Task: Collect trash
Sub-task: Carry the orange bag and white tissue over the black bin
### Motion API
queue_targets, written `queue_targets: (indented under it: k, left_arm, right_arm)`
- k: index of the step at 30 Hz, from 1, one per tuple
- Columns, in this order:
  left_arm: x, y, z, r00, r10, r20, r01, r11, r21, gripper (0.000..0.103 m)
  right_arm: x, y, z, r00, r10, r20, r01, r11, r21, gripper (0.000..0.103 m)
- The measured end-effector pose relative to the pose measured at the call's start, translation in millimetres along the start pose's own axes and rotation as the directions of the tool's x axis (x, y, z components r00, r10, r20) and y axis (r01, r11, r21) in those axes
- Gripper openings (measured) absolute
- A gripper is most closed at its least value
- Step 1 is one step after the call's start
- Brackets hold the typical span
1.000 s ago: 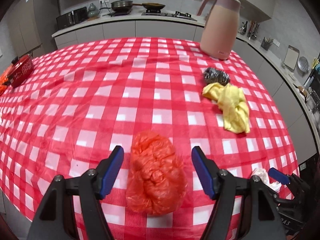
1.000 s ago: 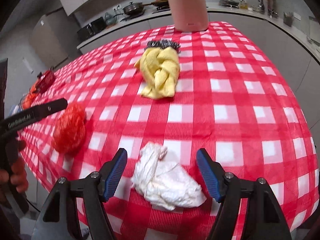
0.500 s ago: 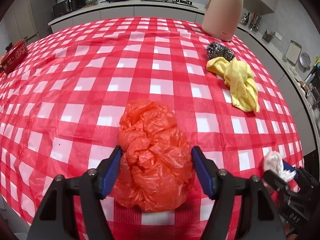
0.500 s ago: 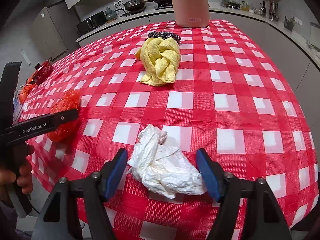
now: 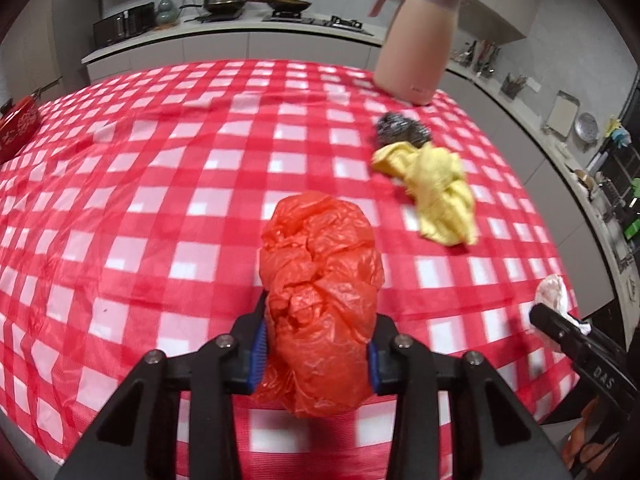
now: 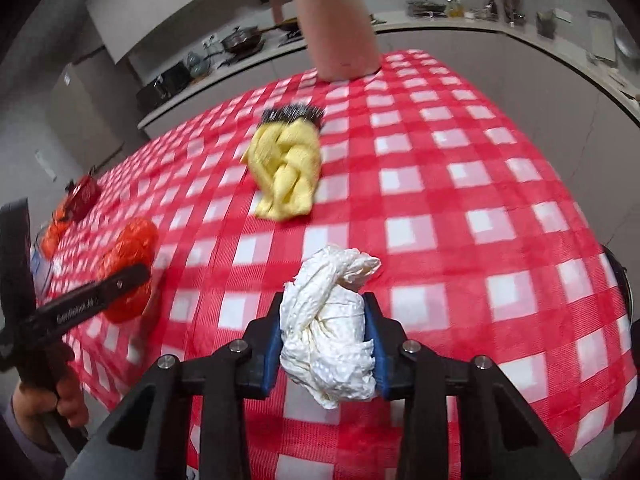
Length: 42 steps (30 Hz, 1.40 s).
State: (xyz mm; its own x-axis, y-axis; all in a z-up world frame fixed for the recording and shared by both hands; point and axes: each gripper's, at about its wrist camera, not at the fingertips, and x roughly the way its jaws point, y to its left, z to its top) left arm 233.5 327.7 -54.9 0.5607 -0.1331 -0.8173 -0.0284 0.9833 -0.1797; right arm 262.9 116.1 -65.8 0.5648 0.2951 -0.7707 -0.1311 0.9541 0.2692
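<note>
My left gripper is shut on a crumpled orange plastic bag and holds it just above the red checked tablecloth. My right gripper is shut on a crumpled white paper towel, near the table's front edge. The orange bag and the left gripper show at the left of the right wrist view. The white towel and the right gripper show at the right edge of the left wrist view.
A yellow cloth lies beside a steel scourer at mid-right. A pink jug stands at the back right. A red object sits at the far left edge. Kitchen counters run behind the table.
Both grippers have closed: the left on the orange bag, the right on the white paper towel. Both bundles are now squeezed and lifted slightly off the cloth.
</note>
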Motion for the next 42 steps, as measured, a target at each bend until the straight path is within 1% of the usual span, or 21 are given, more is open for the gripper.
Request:
queue_targets:
  k: [4, 16, 21, 26, 29, 31, 33, 37, 42]
  left_arm:
    - [-5.2, -13.5, 3.0, 0.999, -0.038, 0.010, 0.038, 0.999, 0.025, 0.040]
    - [-6.2, -61.4, 1.4, 0.989, -0.145, 0.001, 0.144, 0.985, 0.096, 0.040]
    - [-4.0, -83.5, -2.1, 0.988, -0.155, -0.002, 0.154, 0.981, 0.122, 0.040]
    - [-3.8, -111.5, -10.0, 0.991, -0.131, 0.013, 0.129, 0.986, 0.104, 0.040]
    - [-2.2, -134.0, -14.6, 0.992, -0.125, 0.005, 0.125, 0.989, 0.075, 0.040]
    - [-3.0, -153.1, -17.6, 0.993, -0.120, 0.009, 0.119, 0.990, 0.081, 0.040]
    - [-2.4, -177.4, -19.3, 0.991, -0.130, 0.008, 0.129, 0.988, 0.090, 0.040]
    - [1.8, -221.5, -21.4, 0.986, -0.166, -0.001, 0.165, 0.979, 0.116, 0.040]
    - [10.7, -285.4, -25.3, 0.972, -0.233, -0.035, 0.236, 0.955, 0.180, 0.040]
  right_arm:
    - [-8.0, -8.8, 4.5, 1.000, -0.010, 0.019, 0.010, 0.999, 0.040, 0.039]
    - [-35.1, -31.4, -0.2, 0.995, -0.087, 0.044, 0.083, 0.993, 0.088, 0.039]
    - [-44.2, -46.0, -3.9, 0.994, -0.091, 0.059, 0.085, 0.991, 0.101, 0.039]
    - [-47.4, -71.9, -3.3, 0.997, -0.053, 0.058, 0.048, 0.995, 0.088, 0.039]
    - [-53.7, -94.9, -2.1, 0.998, -0.030, 0.057, 0.025, 0.996, 0.084, 0.039]
    - [-63.0, -115.6, -0.9, 0.997, -0.024, 0.067, 0.018, 0.996, 0.089, 0.039]
    - [-72.3, -136.8, -0.3, 0.997, -0.028, 0.073, 0.021, 0.995, 0.097, 0.039]
    - [-92.2, -185.8, -2.5, 0.994, -0.058, 0.090, 0.045, 0.989, 0.142, 0.039]
    - [-117.8, -247.0, -10.5, 0.986, -0.121, 0.112, 0.094, 0.971, 0.221, 0.039]
